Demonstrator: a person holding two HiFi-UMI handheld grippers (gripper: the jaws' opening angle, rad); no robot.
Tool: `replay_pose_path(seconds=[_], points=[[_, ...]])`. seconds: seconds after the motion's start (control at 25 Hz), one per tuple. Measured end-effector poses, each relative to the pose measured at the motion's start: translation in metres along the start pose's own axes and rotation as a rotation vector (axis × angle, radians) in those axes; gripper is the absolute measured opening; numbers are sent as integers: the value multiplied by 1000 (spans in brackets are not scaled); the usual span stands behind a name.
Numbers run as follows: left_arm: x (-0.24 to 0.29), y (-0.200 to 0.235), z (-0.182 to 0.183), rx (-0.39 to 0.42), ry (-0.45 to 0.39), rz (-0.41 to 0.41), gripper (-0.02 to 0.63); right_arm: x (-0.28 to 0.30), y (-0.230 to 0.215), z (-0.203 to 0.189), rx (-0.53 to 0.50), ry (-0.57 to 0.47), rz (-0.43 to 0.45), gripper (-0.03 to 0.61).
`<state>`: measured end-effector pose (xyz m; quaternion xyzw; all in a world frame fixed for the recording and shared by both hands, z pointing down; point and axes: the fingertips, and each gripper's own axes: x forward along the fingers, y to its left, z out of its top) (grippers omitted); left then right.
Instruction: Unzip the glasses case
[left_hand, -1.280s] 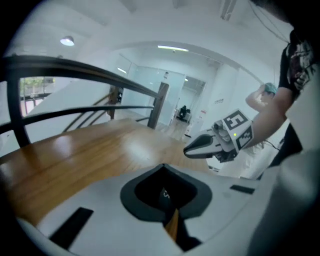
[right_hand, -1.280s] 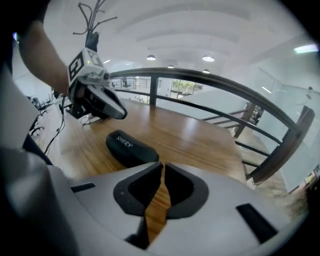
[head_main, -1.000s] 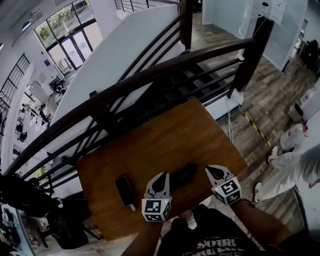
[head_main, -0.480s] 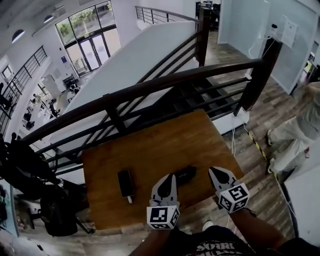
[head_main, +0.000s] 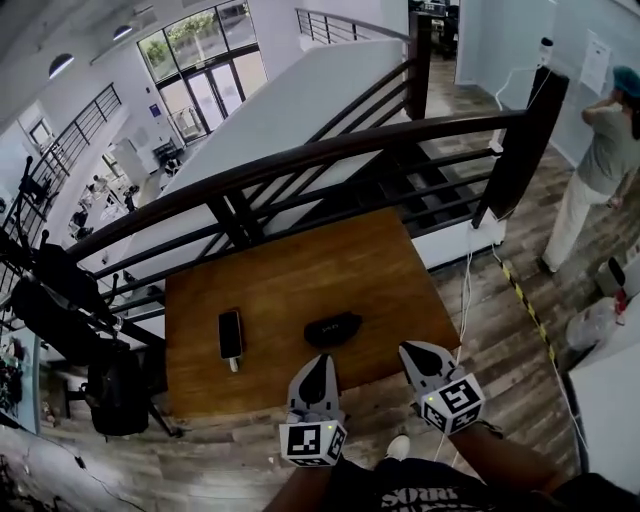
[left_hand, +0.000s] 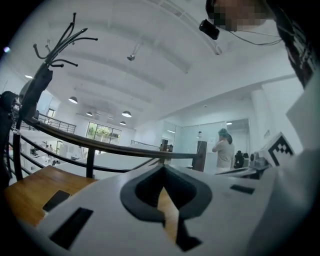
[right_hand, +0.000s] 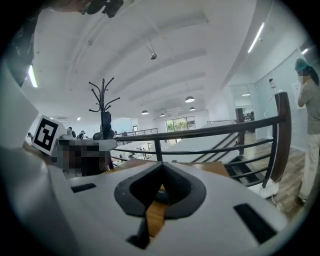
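Two claws hover by the near edge of the counter (head_main: 290, 280), and neither holds a thing. The left claw (head_main: 317, 360) is pinched shut, and the right claw (head_main: 408, 350) is shut the same way. The dark glasses case (head_main: 333, 329) lies flat on the counter, apart from both, at 12 o'clock from the left claw and 10 o'clock from the right. A phone (head_main: 230, 334) lies at 9 o'clock from the case. I think the unzipping has not begun. Next, one claw should open and pin the case while the other finds the zip tab, too small to see here.
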<state>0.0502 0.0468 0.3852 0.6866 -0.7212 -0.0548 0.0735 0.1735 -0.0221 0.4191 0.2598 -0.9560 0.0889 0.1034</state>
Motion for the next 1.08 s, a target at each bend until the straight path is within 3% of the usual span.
replay_pose_path(seconds=[0.24,0.56,1.08], points=[[-49,16,-7,9,35,74,5,-15,32,-12,6,2,44,-2],[-68,20,-3,12,50,39,5,-13,56,12,-19,-28,34,-2],[-102,28,7,-9,24,29,5,-27,90,-1,-25,-3,22,-2]])
